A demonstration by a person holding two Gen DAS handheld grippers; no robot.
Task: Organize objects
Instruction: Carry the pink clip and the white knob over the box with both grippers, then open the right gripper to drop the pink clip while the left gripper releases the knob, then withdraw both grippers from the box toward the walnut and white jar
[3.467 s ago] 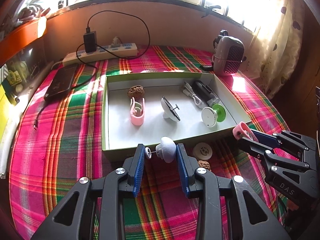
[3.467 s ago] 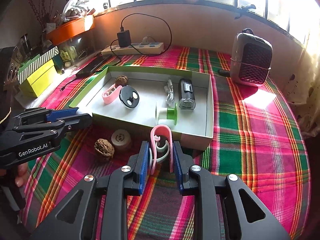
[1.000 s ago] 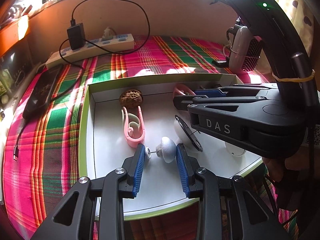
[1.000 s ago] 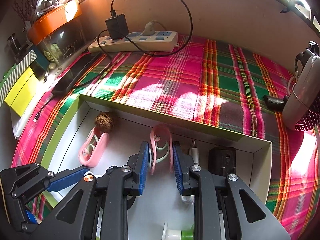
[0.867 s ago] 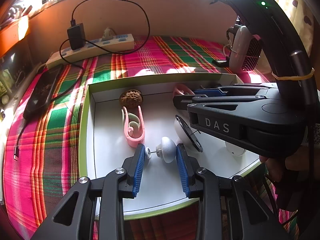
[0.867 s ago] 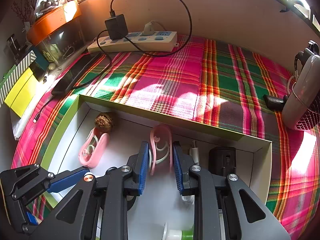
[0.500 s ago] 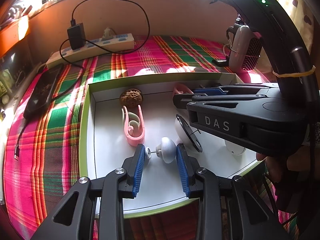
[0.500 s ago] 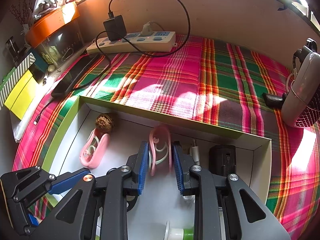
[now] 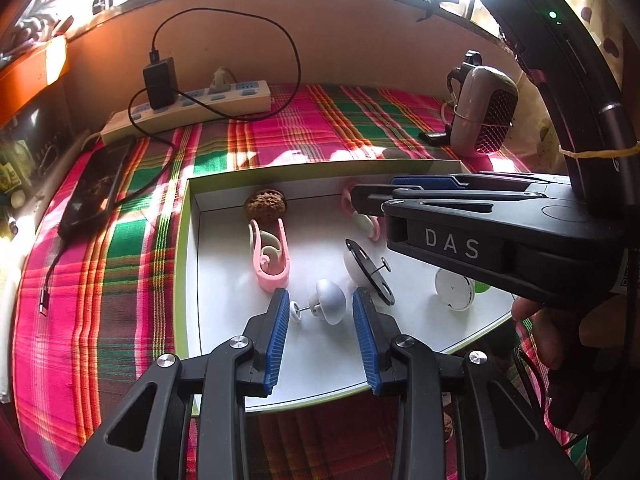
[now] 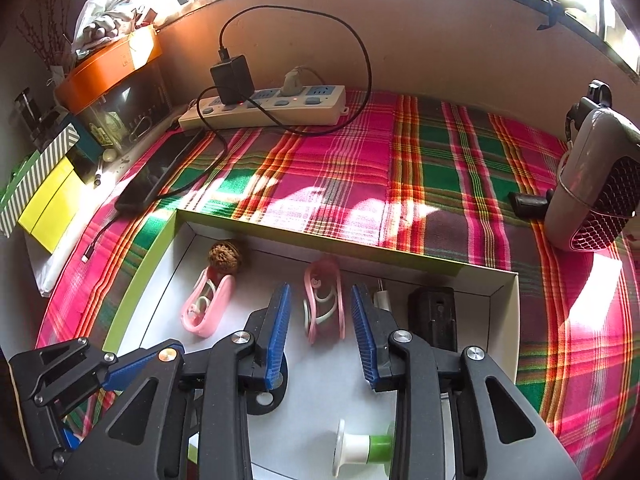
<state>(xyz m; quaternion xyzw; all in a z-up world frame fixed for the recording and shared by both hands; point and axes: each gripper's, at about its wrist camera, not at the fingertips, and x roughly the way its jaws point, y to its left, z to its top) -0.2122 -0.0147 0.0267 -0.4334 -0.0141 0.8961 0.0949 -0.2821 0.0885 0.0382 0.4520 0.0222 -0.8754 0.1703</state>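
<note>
Pink, green and orange plaid cloth [image 10: 400,168] covers the bench. The tray [image 10: 152,256] ahead of the black, blue-padded tongs [image 10: 318,320] is white with a lime rim, holding pink clips [image 10: 324,300] and a brown walnut [image 10: 226,258].

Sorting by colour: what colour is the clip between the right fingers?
Pink, with a pale inner coil; clearest in the right wrist view.
</note>
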